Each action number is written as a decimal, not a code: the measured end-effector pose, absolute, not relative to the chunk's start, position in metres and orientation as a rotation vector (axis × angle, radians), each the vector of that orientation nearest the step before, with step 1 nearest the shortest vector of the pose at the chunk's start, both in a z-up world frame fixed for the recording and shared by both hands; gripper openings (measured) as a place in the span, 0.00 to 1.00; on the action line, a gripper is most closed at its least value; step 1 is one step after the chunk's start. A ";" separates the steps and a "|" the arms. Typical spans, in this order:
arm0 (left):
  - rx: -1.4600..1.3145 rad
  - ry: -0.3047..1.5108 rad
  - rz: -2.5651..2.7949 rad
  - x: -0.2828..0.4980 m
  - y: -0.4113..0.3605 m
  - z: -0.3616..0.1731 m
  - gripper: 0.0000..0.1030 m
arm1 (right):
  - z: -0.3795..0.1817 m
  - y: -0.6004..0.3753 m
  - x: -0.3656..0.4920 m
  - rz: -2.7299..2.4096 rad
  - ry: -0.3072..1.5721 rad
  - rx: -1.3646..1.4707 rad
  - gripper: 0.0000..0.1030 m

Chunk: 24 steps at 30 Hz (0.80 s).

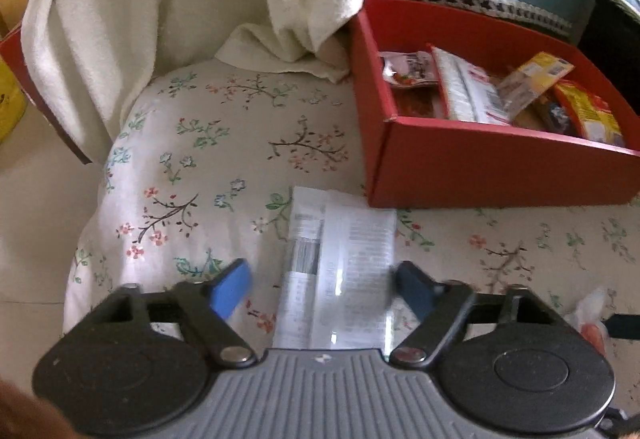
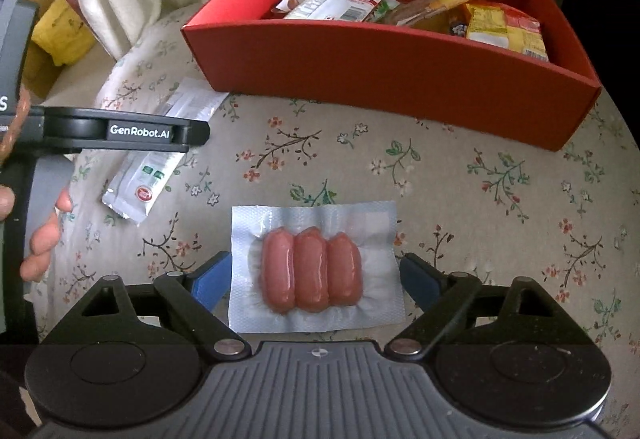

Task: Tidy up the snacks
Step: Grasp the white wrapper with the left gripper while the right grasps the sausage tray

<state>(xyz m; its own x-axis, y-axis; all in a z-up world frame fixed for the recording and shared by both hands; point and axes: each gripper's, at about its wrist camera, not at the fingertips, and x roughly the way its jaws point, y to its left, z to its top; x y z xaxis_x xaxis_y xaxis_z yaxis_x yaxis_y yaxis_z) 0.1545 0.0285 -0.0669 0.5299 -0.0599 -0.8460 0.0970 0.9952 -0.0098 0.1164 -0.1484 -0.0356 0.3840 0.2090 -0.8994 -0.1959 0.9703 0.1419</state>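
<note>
Snacks awaited pickup: sausage pack [image 2: 316,271] lay between open right gripper [image 2: 316,279]; white packet [image 1: 336,267] between unclamped left gripper [image 1: 320,287]; closing required next

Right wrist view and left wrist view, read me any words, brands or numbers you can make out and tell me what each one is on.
"GenRobot.AI": white lettering on the black side of the left gripper, in the right wrist view.
White packet on the floral cloth: print and barcode blurred, unreadable.
Snack packets in the red box: labels too small to read.
Sausage pack: no text visible.
</note>
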 end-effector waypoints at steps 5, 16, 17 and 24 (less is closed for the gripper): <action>0.032 1.027 -0.119 0.134 0.029 -0.062 0.43 | -0.035 -0.149 0.113 0.263 1.150 -0.003 0.88; 0.027 1.036 -0.136 0.085 0.030 -0.061 0.41 | -0.031 -0.154 0.106 0.258 1.145 0.001 0.86; 0.043 1.030 -0.133 0.084 0.029 -0.062 0.43 | -0.031 -0.155 0.106 0.258 1.146 0.005 0.86; 0.060 1.033 -0.106 0.089 0.025 -0.069 0.74 | -0.035 -0.156 0.107 0.259 1.156 0.020 0.89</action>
<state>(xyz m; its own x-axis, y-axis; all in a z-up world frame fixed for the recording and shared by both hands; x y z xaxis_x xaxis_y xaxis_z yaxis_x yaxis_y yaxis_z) 0.0890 0.0252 -0.0686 0.5080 -0.0592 -0.8593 0.1159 0.9933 0.0001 0.1068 -0.1562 -0.0347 0.3768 0.2125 -0.9016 -0.1917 0.9701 0.1486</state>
